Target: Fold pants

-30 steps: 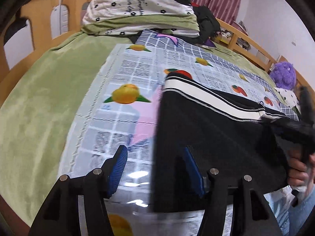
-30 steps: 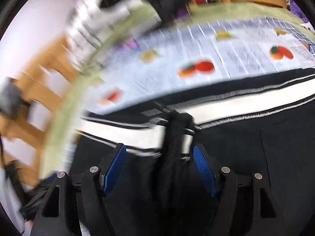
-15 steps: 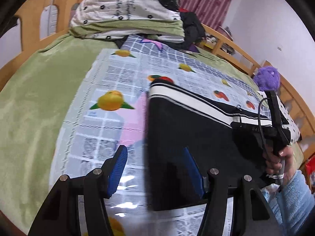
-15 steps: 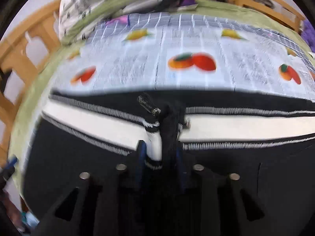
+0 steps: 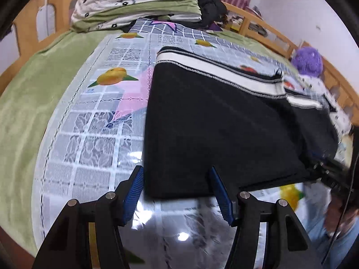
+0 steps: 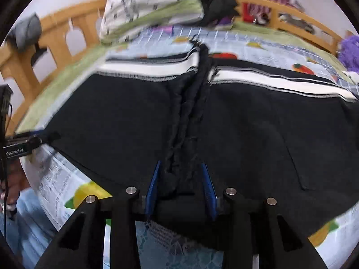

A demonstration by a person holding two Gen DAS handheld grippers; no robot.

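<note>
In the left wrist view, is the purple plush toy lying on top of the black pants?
No: the purple plush toy sits by the wooden bed rail, apart from the black pants spread on the fruit-print cloth.

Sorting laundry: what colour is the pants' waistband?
Waistband: white with black stripes, on black pants; clearest in left wrist view.

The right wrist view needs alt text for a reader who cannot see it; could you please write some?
The right gripper is clamped on a bunched ridge of black pants lying on a fruit-print sheet. The pants' white-striped waistband runs across the middle. The left gripper shows at the pants' left edge, and folded bedding is stacked by a wooden headboard.
</note>
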